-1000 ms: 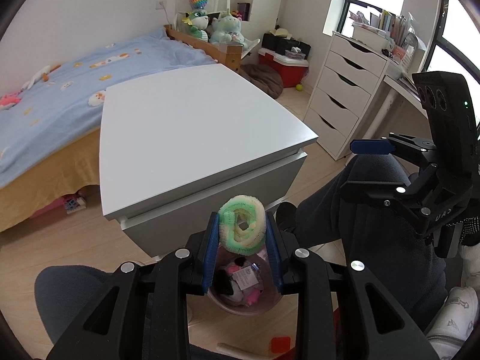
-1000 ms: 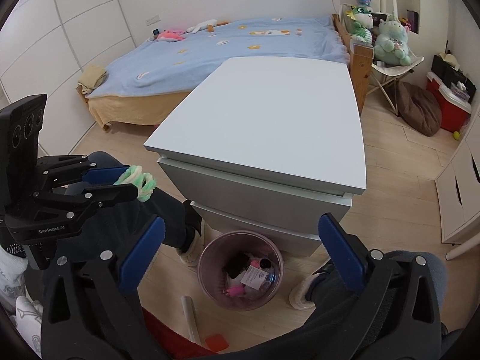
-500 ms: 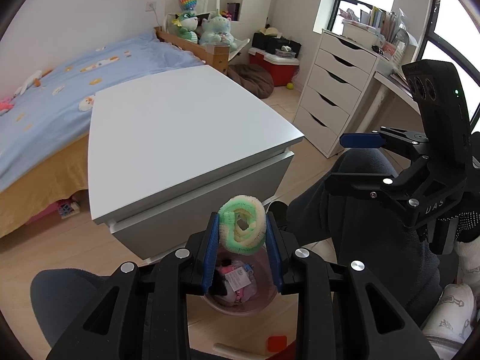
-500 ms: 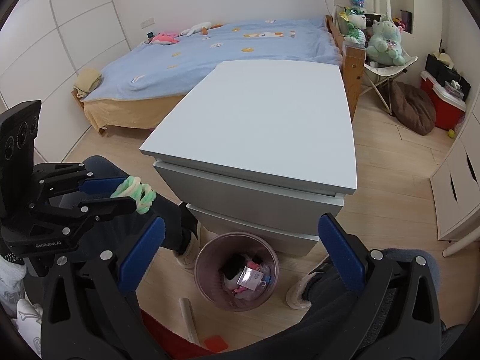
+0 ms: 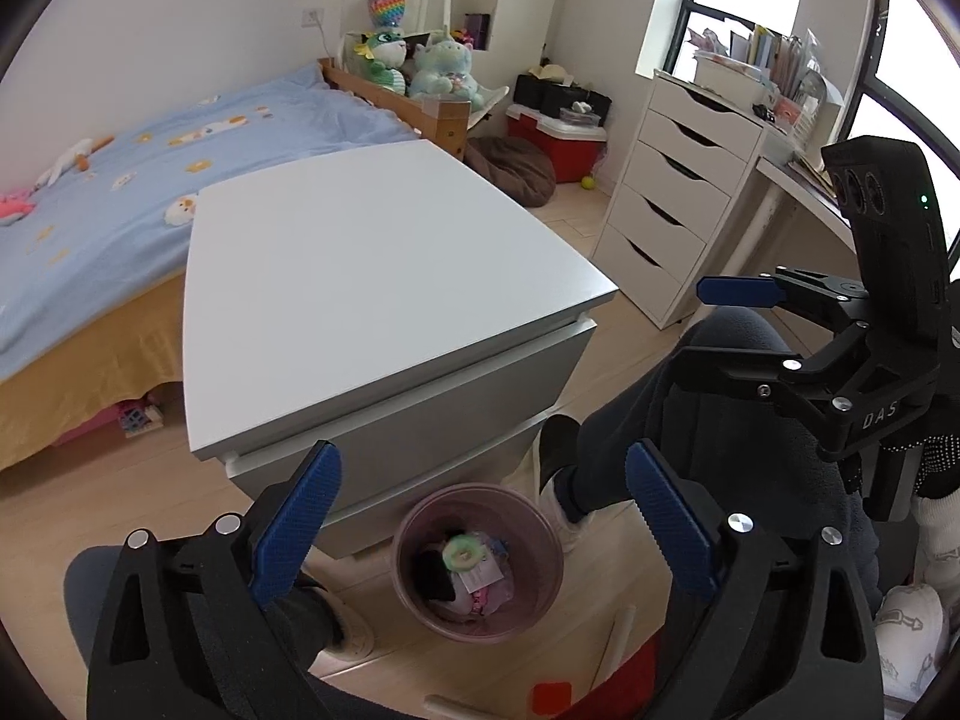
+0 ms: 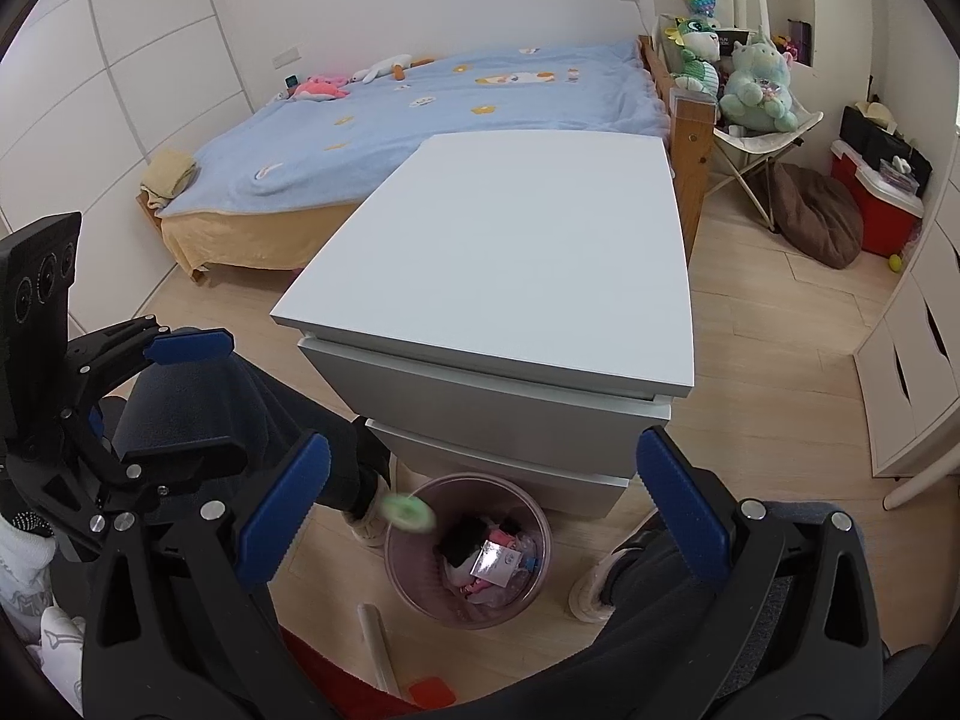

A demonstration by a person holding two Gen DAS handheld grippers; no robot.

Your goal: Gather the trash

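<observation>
My left gripper (image 5: 480, 462) hangs above a pink trash bin (image 5: 543, 591) on the floor, its jaws opening with nothing between them. A green and yellow fluffy ring (image 5: 462, 552) is in the mouth of the bin, over the other trash. In the right wrist view the same ring (image 6: 409, 510) is a blur at the bin's near rim (image 6: 397, 564). My right gripper (image 6: 483, 450) is open and empty, also above the bin. Each gripper shows in the other's view: the right gripper (image 5: 708, 324) at the right, the left gripper (image 6: 201, 402) at the left.
A white drawer cabinet (image 5: 372, 276) stands just behind the bin. The person's legs (image 5: 654, 444) and shoes flank the bin. A white tube (image 6: 375, 642) and a red piece (image 6: 429, 693) lie on the floor nearby. A bed (image 6: 456, 102) and a white chest of drawers (image 5: 672, 192) stand farther off.
My left gripper was shut on the fluffy ring; its jaws have spread wide and the ring has dropped to the bin. The right gripper stayed open.
</observation>
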